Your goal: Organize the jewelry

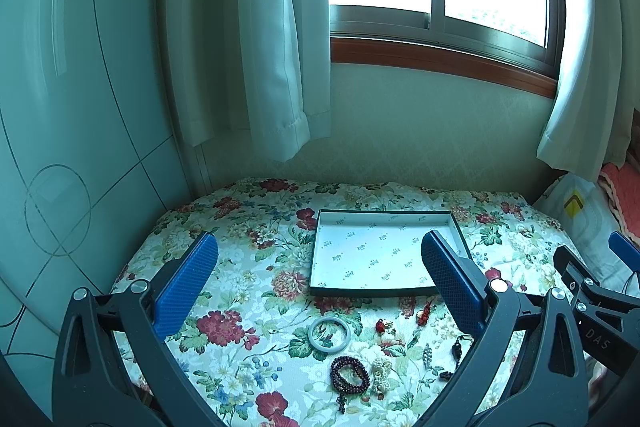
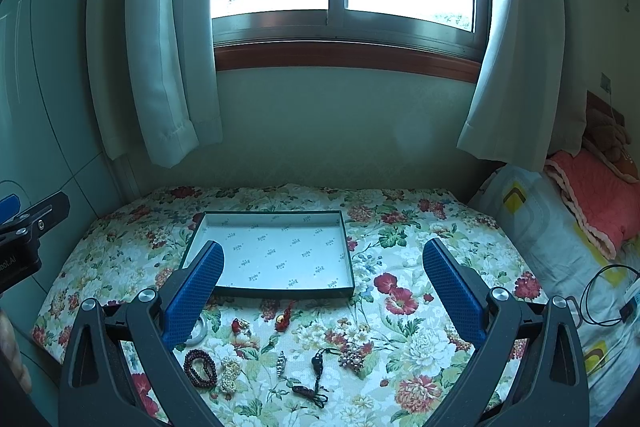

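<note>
A shallow box lid tray (image 1: pixel 384 259) with a white printed lining lies empty on the floral bed cover; it also shows in the right wrist view (image 2: pixel 276 255). In front of it lie a pale jade bangle (image 1: pixel 330 333), a dark red bead bracelet (image 1: pixel 349 375), a pearl piece (image 1: pixel 381 371), small red charms (image 1: pixel 425 311), a silver brooch (image 2: pixel 281 363), a black cord pendant (image 2: pixel 317 363) and a beaded brooch (image 2: pixel 352 354). My left gripper (image 1: pixel 320 259) is open and empty above them. My right gripper (image 2: pixel 323 263) is open and empty, also above them.
The floral bed cover (image 2: pixel 420 331) fills the surface. A wall with a window and curtains (image 1: pixel 248 67) stands behind. A cabinet (image 1: pixel 60 147) is at the left. Pillows (image 2: pixel 560 235) and a black cable (image 2: pixel 604 295) lie at the right.
</note>
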